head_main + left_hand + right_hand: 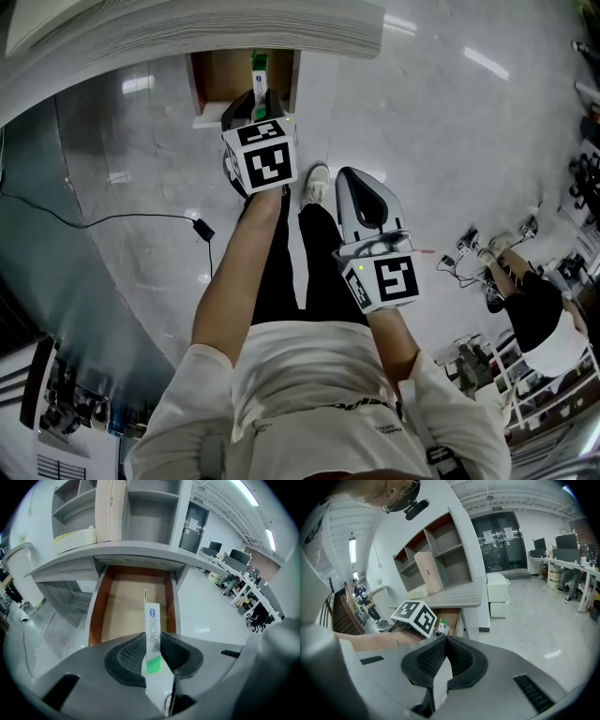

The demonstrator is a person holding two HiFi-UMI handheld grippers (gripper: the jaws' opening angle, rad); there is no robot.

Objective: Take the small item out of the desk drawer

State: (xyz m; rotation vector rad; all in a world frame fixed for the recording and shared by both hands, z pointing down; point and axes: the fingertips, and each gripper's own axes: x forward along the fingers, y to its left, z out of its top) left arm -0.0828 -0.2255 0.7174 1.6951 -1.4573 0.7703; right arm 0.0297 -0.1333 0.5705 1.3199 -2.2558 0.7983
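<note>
The small item is a slim white box with a blue logo and a green end. My left gripper is shut on it, both ribbed pads pressing its sides, and it stands upright above the open wooden drawer. From the head view the left gripper holds the box over the drawer under the desk top. My right gripper hangs lower to the right, over the floor. In its own view the right gripper is shut with nothing in it, and the box shows beyond.
Open shelves rise above the desk. A black cable with an adapter lies on the shiny floor to the left. My legs and a white shoe are below the drawer. A seated person and office desks are at the right.
</note>
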